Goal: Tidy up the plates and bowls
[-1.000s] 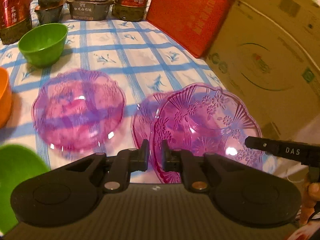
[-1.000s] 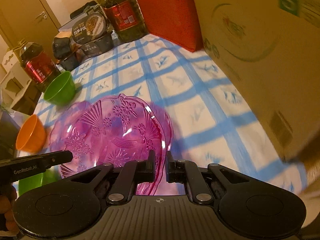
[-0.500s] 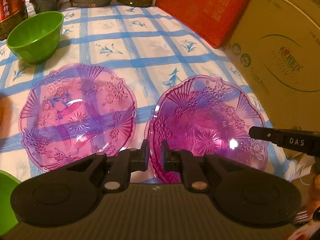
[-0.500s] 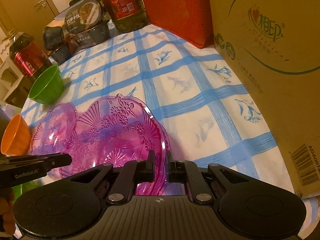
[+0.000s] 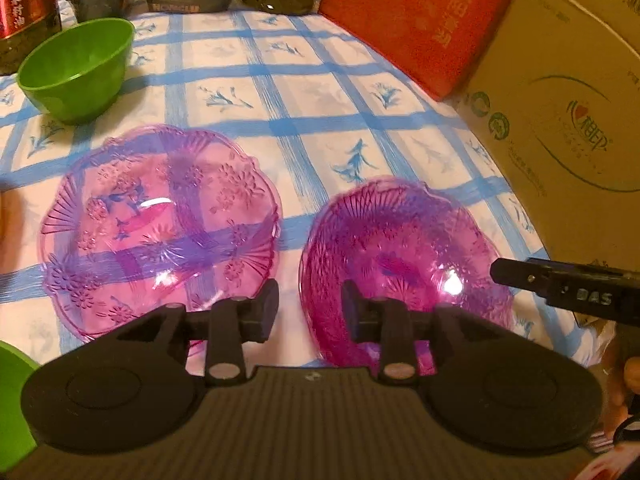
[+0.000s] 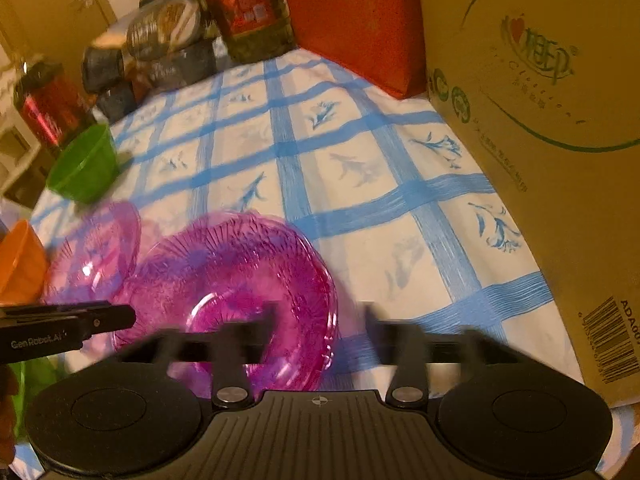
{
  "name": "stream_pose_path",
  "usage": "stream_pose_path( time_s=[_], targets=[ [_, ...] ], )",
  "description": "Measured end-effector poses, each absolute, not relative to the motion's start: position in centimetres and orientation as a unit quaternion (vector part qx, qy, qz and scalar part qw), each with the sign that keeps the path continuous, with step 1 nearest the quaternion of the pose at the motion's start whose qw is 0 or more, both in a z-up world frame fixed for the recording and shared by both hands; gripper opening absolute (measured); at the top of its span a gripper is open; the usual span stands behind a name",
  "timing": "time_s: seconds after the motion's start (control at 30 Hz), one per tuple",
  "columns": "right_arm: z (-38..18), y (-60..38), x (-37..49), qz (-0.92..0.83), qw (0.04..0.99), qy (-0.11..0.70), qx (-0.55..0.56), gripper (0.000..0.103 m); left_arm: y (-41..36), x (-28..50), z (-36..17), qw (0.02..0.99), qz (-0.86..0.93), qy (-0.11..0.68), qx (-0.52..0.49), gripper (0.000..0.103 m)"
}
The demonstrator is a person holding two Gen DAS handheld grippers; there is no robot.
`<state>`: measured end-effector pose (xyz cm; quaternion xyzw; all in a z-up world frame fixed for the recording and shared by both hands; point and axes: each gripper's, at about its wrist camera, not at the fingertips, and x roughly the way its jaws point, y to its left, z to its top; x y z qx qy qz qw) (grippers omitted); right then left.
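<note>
The left hand-held gripper (image 5: 308,306) hovers low over the checked surface (image 5: 320,120) with its fingers apart, holding nothing. Just ahead to its right lies a stack of pink plates (image 5: 404,264), its near rim between the fingertips; ahead to its left lies a single pink plate (image 5: 160,224), close beside the stack. The right hand-held gripper (image 6: 320,324) is also spread wide (its fingers are blurred), and the stack (image 6: 240,280) sits ahead to its left, probably clear of both fingers. A green bowl (image 5: 76,68) stands farther ahead on the left, an orange bowl (image 6: 18,260) beside the single plate.
</note>
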<state>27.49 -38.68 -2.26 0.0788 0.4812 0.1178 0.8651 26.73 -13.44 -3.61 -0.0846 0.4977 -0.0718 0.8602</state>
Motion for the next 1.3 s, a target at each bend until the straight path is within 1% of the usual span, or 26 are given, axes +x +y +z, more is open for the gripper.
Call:
stream_pose_path(
  time_s=[0.5, 0.9, 1.3],
  targets=[
    [0.4, -37.6, 24.8, 0.111, 0.875, 0.461, 0.095, 0.064, -11.0, 24.5, -1.1, 0.867, -0.072, 0.48, -0.109, 0.031],
    [2.8, -33.9, 20.2, 0.126, 0.875, 0.457, 0.1, 0.064, -8.4, 20.1, 1.9, 0.878, -0.087, 0.458, -0.108, 0.037],
    [3.4, -29.6, 17.5, 0.129, 0.869, 0.463, 0.12, 0.064, -3.5, 17.8, 3.1, 0.881, -0.088, 0.455, -0.1, 0.042]
  ],
)
